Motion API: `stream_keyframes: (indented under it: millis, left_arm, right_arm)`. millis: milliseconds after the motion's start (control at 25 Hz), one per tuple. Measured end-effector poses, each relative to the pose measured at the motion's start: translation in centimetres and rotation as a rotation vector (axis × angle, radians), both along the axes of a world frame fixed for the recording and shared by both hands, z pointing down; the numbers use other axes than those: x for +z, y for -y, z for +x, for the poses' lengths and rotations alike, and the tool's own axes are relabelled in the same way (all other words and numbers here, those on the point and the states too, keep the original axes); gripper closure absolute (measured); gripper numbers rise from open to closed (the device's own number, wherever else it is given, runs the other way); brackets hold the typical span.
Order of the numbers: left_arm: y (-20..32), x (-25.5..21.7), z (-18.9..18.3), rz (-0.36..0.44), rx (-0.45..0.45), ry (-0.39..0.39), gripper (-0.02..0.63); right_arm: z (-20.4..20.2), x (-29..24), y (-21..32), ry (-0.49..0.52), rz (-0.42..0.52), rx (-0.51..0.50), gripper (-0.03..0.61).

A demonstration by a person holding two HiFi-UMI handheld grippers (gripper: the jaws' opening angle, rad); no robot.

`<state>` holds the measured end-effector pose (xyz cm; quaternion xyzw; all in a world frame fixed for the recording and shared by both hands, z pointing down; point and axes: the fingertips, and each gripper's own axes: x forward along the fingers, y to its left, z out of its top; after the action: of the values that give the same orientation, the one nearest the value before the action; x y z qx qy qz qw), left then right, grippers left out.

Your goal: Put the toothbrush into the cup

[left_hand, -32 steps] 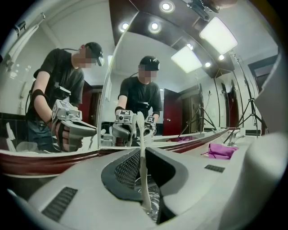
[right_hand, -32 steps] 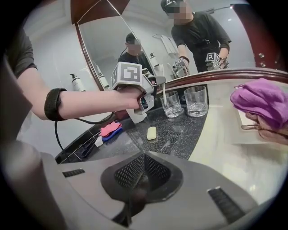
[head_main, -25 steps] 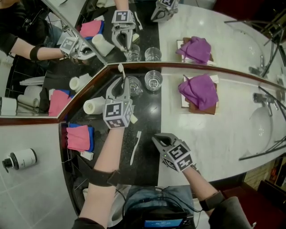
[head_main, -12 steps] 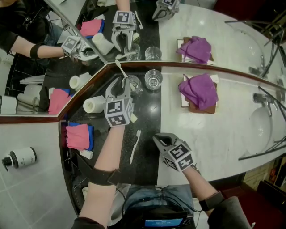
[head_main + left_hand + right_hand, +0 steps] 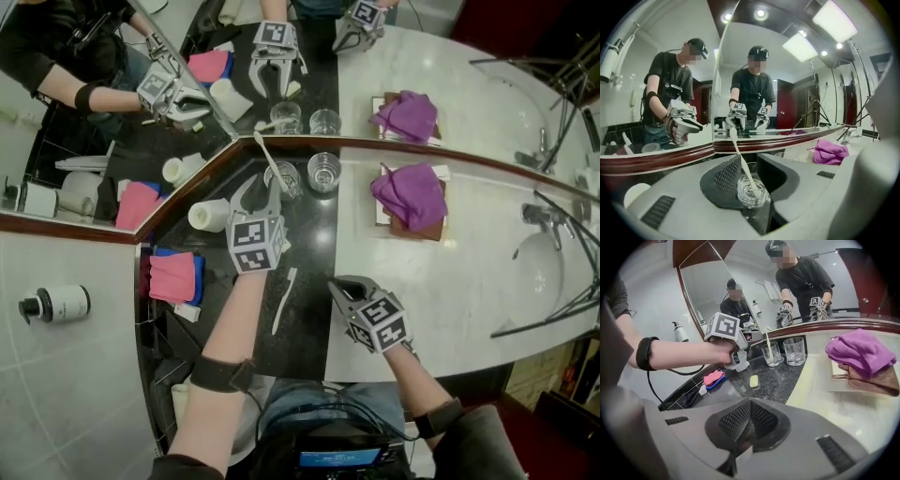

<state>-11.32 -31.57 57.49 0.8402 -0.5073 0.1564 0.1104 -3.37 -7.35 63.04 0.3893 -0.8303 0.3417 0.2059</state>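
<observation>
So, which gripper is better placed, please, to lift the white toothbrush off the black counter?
Right: the right gripper sits beside the white toothbrush; the left gripper has just been opening round the clear glass cup.

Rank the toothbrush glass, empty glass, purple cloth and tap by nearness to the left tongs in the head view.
1. Toothbrush glass, between the jaws of the left tongs, which have just been opening.
2. Empty glass, just right of it.
3. Purple cloth, on the white counter.
4. Tap, far right.

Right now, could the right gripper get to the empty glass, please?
Probably yes: the right gripper faces the empty glass with only bare counter between them. Its jaws are shut and would need opening first.
</observation>
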Motion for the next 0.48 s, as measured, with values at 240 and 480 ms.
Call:
stream_keyframes:
  millis: [240,480]
  left_arm:
    - [-5.2,-3.1,-0.2,-0.041,0.02,0.03,0.554]
    - [-11.1,-4.9,-0.5,-0.102,0.026,0.038,0.614]
  right_arm:
    - [2.5,-2.5,-0.6,-0.025,0.037,0.013,0.572]
    - [5.3,-4.9,-1.4,-0.056,0.075,0.023,0.572]
